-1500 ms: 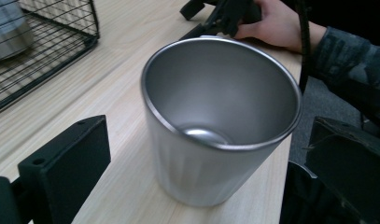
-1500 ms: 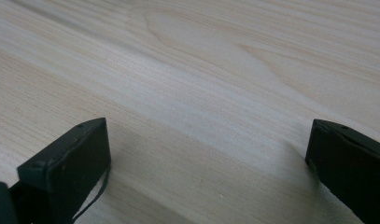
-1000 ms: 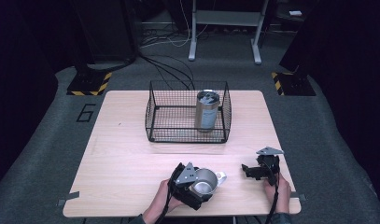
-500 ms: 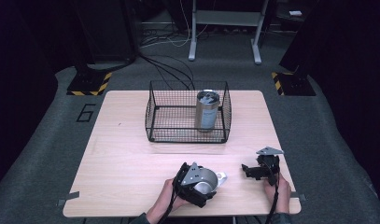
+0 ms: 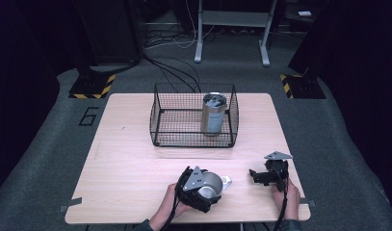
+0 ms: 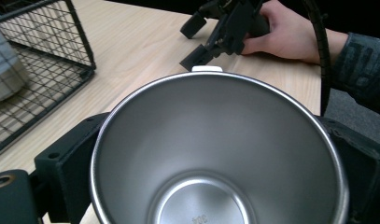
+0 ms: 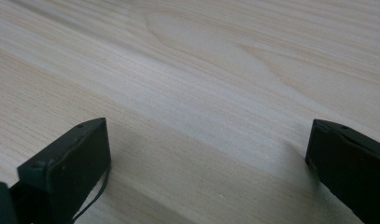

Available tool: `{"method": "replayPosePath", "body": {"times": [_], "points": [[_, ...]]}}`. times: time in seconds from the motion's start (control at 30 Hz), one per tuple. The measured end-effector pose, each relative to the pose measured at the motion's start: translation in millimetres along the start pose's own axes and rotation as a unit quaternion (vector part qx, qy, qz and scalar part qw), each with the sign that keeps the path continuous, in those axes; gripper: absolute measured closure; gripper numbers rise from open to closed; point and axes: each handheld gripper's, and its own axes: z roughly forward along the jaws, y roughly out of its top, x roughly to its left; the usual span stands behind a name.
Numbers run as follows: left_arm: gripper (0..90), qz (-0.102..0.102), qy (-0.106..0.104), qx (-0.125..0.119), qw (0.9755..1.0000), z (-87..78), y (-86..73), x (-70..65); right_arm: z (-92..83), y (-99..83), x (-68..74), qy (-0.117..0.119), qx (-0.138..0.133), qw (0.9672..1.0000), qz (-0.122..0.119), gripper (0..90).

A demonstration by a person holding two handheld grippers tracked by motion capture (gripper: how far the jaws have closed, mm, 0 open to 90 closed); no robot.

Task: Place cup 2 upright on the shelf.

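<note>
- you work at a pale wooden table (image 5: pixel 131 159) with rounded corners, standing on grey floor.
- a black wire basket (image 5: pixel 157 126) sits on its far middle; a tall steel tumbler (image 5: pixel 214 114) stands upright in the basket's right part.
- near your edge a steel cup (image 5: pixel 212 185) with a white handle is at the tabletop, though whether it rests there you cannot tell.
- grey tape tabs mark both near corners.

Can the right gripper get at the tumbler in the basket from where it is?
Probably yes: the right gripper is open and empty, the basket is open-topped, and bare table lies between it and the tumbler.
</note>
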Motion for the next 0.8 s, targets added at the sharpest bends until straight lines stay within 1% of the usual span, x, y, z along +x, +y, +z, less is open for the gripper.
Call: {"method": "replayPosePath", "body": {"times": [0.03,0.1,0.17,0.2,0.33,0.5,0.57,0.63,0.67,0.73,0.8], "points": [[6.0,0.002,-0.002,0.002,1.0,-2.0,0.3,1.7,0.0,0.0,0.0,0.0,0.0,1.0,0.0,0.0],[6.0,-0.001,0.003,0.001,1.0,-4.7,0.4,3.9,0.0,0.0,0.0,0.0,0.0,1.0,0.0,0.0],[6.0,0.0,0.01,0.001,0.9999,-7.9,0.8,6.5,0.0,0.0,0.0,0.0,0.0,1.0,0.0,0.0],[6.0,0.0,0.01,0.002,0.9999,-9.0,0.9,7.6,0.0,0.0,0.0,0.0,0.0,1.0,0.0,0.0],[6.0,-0.003,0.022,-0.002,0.9998,-14.9,0.8,13.6,0.0,0.0,0.0,0.0,0.0,1.0,0.0,0.0],[6.0,-0.012,0.03,-0.004,0.9995,-22.7,0.1,21.3,-0.1,0.0,-0.2,0.001,0.001,1.0,-0.002,0.0],[6.0,-0.011,0.037,-0.004,0.9992,-26.1,-0.4,24.0,-0.1,0.0,-0.2,0.001,0.001,1.0,-0.002,0.0],[6.0,-0.014,0.04,-0.006,0.9991,-28.7,-1.1,25.8,-0.1,0.0,-0.2,0.001,0.001,1.0,-0.002,0.0],[6.0,-0.014,0.045,-0.006,0.9989,-30.3,-1.6,26.9,-0.1,0.0,-0.2,0.001,0.001,1.0,-0.001,0.0],[6.0,-0.022,0.048,-0.009,0.9985,-32.8,-2.7,29.1,-0.1,0.0,-0.2,0.001,0.001,1.0,-0.002,0.0],[6.0,-0.026,0.053,-0.01,0.9982,-35.2,-3.6,31.8,-0.1,0.0,-0.2,0.001,0.001,1.0,-0.002,0.0]]}}
